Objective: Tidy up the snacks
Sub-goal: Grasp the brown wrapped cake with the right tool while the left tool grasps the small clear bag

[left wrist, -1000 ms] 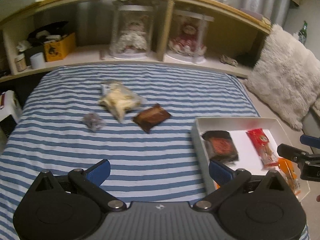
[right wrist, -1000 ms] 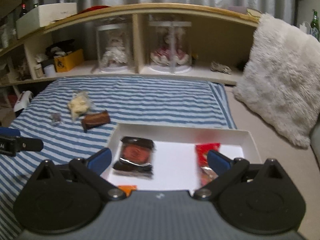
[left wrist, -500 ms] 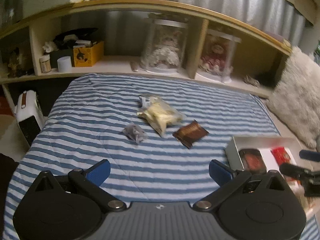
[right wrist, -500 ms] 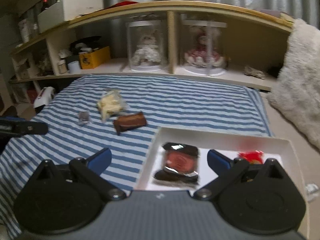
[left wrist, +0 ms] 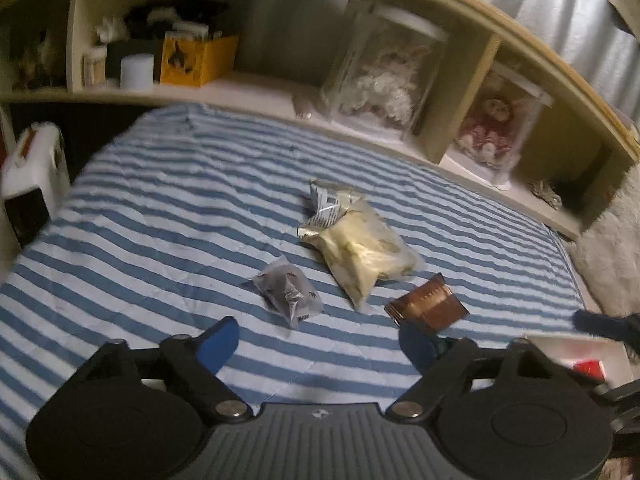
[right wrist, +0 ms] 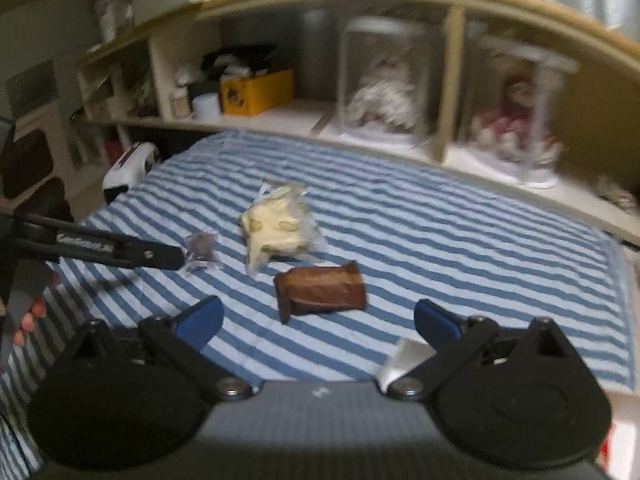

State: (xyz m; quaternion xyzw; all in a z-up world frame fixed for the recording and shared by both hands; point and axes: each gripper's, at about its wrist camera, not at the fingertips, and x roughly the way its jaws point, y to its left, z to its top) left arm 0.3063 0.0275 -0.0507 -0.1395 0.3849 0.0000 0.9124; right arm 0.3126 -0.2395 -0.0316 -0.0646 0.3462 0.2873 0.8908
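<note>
Three loose snacks lie on the striped bedspread: a small grey packet, a pale yellow bag and a brown packet. My left gripper is open and empty, just short of the grey packet. My right gripper is open and empty too, with the brown packet lying just beyond its fingertips. In the right wrist view the yellow bag and the grey packet sit further back, and a left finger reaches toward the grey packet. Only a corner of the white box shows.
A wooden shelf unit runs along the far side of the bed, with two clear doll cases and a yellow box. A white appliance stands at the bed's left. A fluffy cushion lies at the right. A person's hand holds the left gripper.
Both grippers have swung left, away from the white box and closer to the loose snacks. The box has slid almost out of both views. Both stay open.
</note>
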